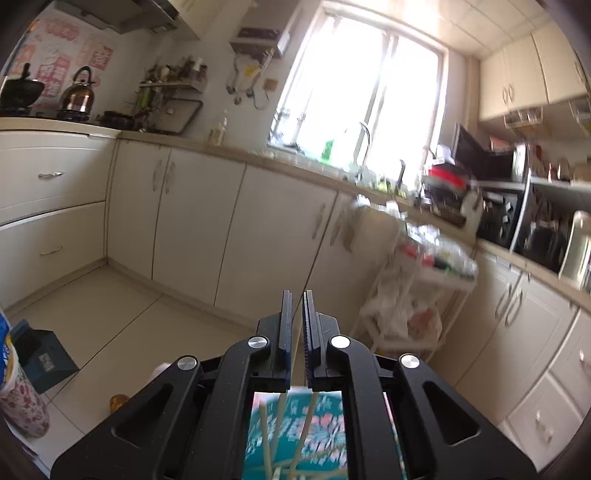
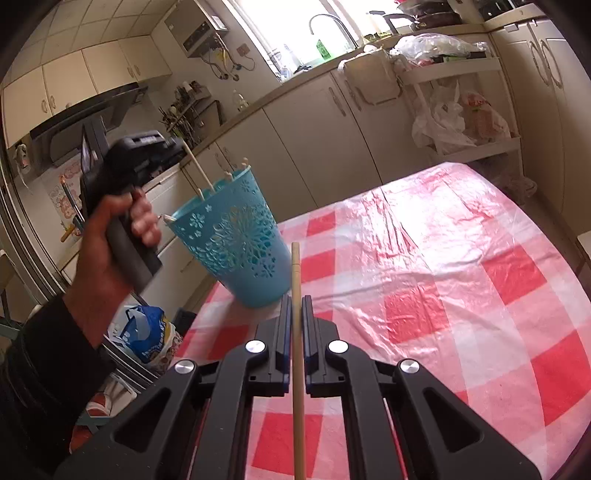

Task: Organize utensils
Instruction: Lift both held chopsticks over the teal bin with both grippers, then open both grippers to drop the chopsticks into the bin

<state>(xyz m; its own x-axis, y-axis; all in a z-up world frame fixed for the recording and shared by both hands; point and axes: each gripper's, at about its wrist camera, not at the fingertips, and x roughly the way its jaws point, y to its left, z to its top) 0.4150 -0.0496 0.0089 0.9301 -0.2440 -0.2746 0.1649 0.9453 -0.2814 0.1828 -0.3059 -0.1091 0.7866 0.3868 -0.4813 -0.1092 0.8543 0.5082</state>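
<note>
Wooden chopstick (image 2: pixel 296 332) sits clamped in right jaws; only that view shows left jaws gripping another (image 2: pixel 199 168).

This is a home kitchen. Cream cabinets (image 1: pixel 192 206) run under a long counter (image 1: pixel 207 146), and a faucet (image 1: pixel 364 142) stands before the bright window (image 1: pixel 362 81). A kettle (image 1: pixel 79 92) sits on the stove beside a range hood (image 1: pixel 122 14). The table (image 2: pixel 443 266) wears a red checked cloth.
</note>
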